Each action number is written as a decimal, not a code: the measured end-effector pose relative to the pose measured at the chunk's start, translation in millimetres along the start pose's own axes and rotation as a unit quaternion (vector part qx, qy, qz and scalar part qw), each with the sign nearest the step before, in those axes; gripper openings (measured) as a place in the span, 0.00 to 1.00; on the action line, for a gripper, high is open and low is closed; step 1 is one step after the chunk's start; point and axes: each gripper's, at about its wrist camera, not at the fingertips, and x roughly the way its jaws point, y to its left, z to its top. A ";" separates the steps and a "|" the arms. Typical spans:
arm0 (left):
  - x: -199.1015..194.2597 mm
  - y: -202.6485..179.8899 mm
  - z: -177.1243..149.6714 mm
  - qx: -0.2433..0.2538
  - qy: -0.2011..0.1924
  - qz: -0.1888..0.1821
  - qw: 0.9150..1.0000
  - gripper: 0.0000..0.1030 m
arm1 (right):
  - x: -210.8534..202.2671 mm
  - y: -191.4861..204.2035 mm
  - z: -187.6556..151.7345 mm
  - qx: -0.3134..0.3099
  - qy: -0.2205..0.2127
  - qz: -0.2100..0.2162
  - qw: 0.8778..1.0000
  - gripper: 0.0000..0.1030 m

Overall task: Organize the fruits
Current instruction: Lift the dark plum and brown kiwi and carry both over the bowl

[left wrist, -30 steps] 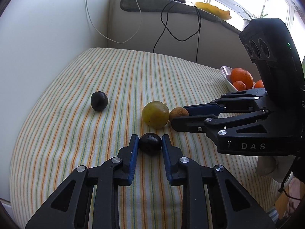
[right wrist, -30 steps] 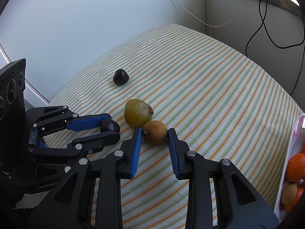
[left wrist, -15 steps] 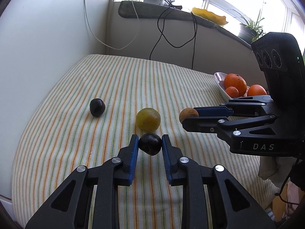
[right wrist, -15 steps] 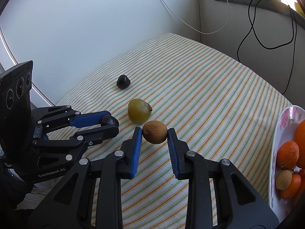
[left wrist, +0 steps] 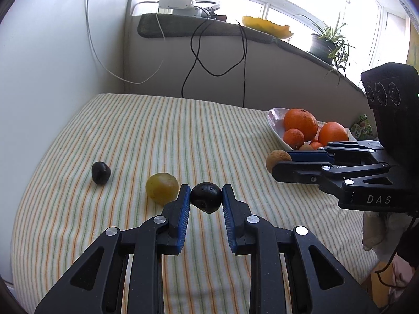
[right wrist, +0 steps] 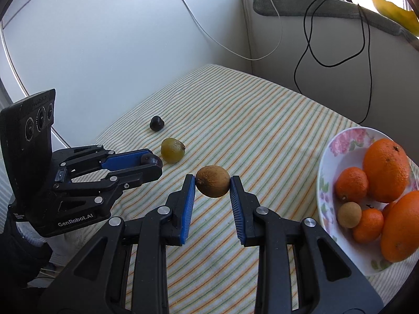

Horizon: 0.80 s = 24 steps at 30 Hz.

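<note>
Blue-padded, my left tool [left wrist: 206, 201] grips a dark plum [left wrist: 206, 200] above the striped bench [left wrist: 162, 136]; my right tool [right wrist: 212, 185] clamps a brown fruit [right wrist: 212, 184], lifted beside the flowered plate [right wrist: 340, 146] of oranges [right wrist: 386, 166].

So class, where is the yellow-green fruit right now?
The yellow-green fruit lies on the striped cloth, just left of the left claw, with a loose dark plum beyond.

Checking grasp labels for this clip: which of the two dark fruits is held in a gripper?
The dark fruit clamped in the left gripper, beside the yellow-green fruit. The other dark fruit lies free on the striped cloth, farther left.
</note>
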 end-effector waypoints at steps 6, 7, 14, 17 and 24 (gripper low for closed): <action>9.6 -17.7 14.1 0.013 -0.006 -0.016 1.000 0.22 | -24.3 -24.4 -5.6 0.021 -0.015 -0.019 0.999 0.27; 11.3 -20.9 16.5 0.016 -0.007 -0.018 1.000 0.22 | -27.3 -28.0 -6.8 0.025 -0.017 -0.022 0.999 0.27; 22.7 -39.4 32.4 0.031 -0.014 -0.034 0.999 0.22 | -48.5 -48.8 -12.0 0.045 -0.032 -0.038 0.998 0.27; 27.4 -46.5 39.3 0.035 -0.016 -0.042 0.998 0.22 | -55.4 -54.2 -12.9 0.049 -0.038 -0.044 0.997 0.27; 43.0 -61.9 56.8 0.047 -0.020 -0.058 0.997 0.22 | -65.9 -63.1 -17.5 0.056 -0.043 -0.062 0.996 0.27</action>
